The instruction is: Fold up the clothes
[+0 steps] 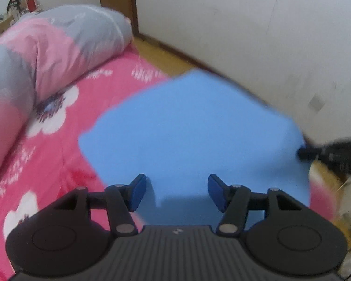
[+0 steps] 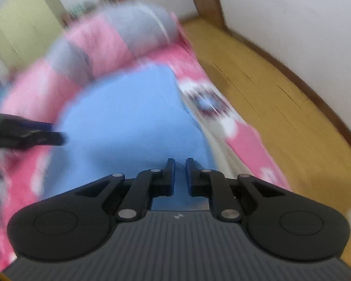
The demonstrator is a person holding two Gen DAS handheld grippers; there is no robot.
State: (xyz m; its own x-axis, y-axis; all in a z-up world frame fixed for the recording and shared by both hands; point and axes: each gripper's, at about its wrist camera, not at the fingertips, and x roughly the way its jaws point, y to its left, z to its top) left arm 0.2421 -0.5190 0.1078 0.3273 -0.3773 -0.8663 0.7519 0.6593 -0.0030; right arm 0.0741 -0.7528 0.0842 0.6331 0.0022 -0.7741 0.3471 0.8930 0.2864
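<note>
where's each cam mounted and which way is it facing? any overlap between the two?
Left wrist: on the left gripper, angled down along its open fingers at the blue cloth on the pink bedsheet; right gripper enters at right.
Right wrist: on the right gripper, angled down along near-shut fingers over the cloth's edge; wood floor right, left gripper at left.
Shared: cloth, sheet, rolled quilt, each other's gripper.

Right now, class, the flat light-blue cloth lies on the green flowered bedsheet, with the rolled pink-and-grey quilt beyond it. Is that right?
One detail is wrong: the flowered bedsheet is pink, not green, as the left wrist view shows. The flat light-blue cloth does lie on it, with the rolled pink-and-grey quilt beyond.
</note>
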